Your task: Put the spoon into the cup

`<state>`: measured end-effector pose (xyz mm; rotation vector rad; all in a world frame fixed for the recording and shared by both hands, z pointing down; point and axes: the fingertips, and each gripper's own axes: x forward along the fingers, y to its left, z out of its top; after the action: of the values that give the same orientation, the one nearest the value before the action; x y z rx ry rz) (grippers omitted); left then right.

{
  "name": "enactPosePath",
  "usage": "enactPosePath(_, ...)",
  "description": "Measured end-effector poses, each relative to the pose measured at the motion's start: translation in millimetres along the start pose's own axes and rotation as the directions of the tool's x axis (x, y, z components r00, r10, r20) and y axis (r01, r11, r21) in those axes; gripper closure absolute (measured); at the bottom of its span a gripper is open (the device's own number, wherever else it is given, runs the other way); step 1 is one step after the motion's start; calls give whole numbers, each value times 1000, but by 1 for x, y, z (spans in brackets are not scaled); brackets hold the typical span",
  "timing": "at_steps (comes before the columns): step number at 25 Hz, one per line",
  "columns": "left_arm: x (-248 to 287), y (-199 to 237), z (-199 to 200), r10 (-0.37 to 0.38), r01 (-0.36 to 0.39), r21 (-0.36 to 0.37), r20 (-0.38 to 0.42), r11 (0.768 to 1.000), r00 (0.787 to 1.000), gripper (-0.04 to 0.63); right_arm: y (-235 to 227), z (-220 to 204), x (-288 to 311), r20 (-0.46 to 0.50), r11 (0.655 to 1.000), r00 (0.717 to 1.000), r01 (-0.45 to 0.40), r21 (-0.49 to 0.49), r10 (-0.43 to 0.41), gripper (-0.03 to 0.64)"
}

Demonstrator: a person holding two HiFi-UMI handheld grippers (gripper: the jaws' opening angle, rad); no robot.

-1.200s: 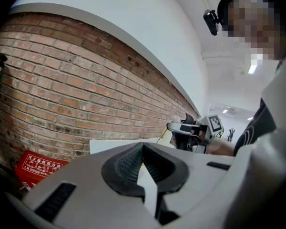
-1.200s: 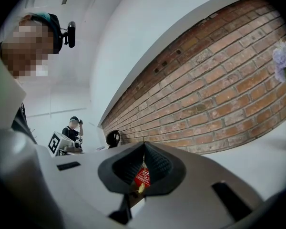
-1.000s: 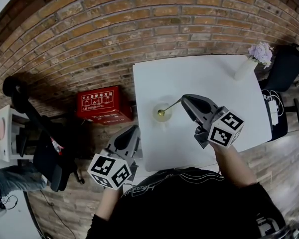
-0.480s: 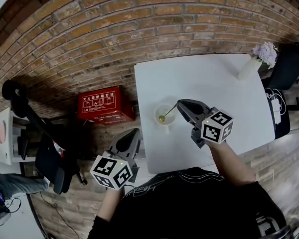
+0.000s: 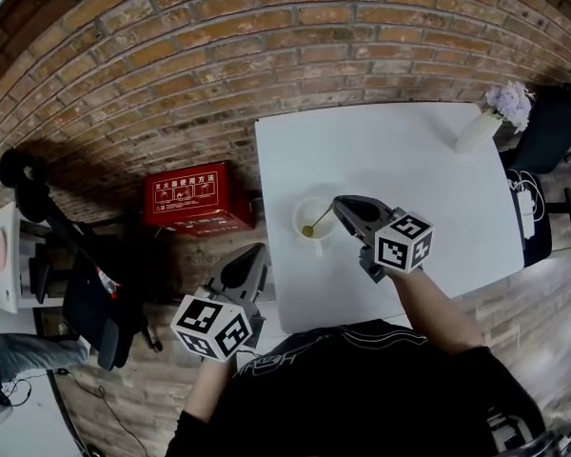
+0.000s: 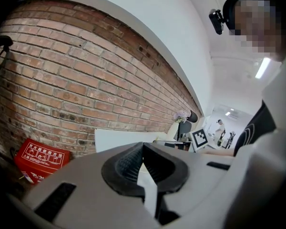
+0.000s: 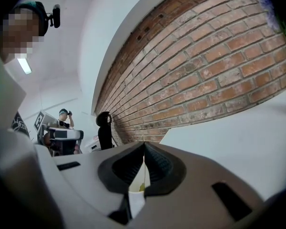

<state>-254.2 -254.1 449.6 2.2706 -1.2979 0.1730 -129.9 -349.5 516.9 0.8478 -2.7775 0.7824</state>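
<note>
A pale cup (image 5: 303, 211) stands near the left edge of the white table (image 5: 409, 169). My right gripper (image 5: 338, 205) is shut on the handle of a thin gold spoon (image 5: 320, 218), just right of the cup. The spoon slants down to the left, and its bowl lies inside the cup's rim. In the right gripper view the shut right gripper (image 7: 144, 145) frames the cup (image 7: 135, 194) just below its tips. My left gripper (image 5: 254, 253) hangs off the table's left side, shut and holding nothing. The left gripper view shows this left gripper (image 6: 143, 145) facing the brick wall.
A white vase with lilac flowers (image 5: 482, 122) stands at the table's far right corner. A black chair (image 5: 552, 122) is beyond it. A red box (image 5: 183, 198) lies on the floor left of the table, by the brick wall (image 5: 219, 55). A black stand (image 5: 38, 208) is farther left.
My right gripper has come down and nearer to me with the spoon, so the spoon's bowl now dips into the cup. The left gripper has hardly moved.
</note>
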Motion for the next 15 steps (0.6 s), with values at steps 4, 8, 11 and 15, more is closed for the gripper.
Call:
enactPosePath(4, 1, 1, -1, 4, -4, -4, -2, 1000, 1000, 592, -2, -6, 2, -10, 1000, 1000, -2, 3, 2, 617)
enactPosePath(8, 3, 1, -1, 2, -2, -8, -2, 1000, 1000, 592, -3, -11, 4, -17, 1000, 1000, -3, 4, 3, 617)
enactPosePath(11, 5, -1, -1, -2, 1, -5, -3, 1000, 1000, 592, -8, -11, 4, -12, 1000, 1000, -2, 21, 3, 617)
enactPosePath(15, 6, -2, -1, 0, 0, -5, -6, 1000, 1000, 592, -21, -13, 2, -11, 998, 1000, 26, 54, -25, 615)
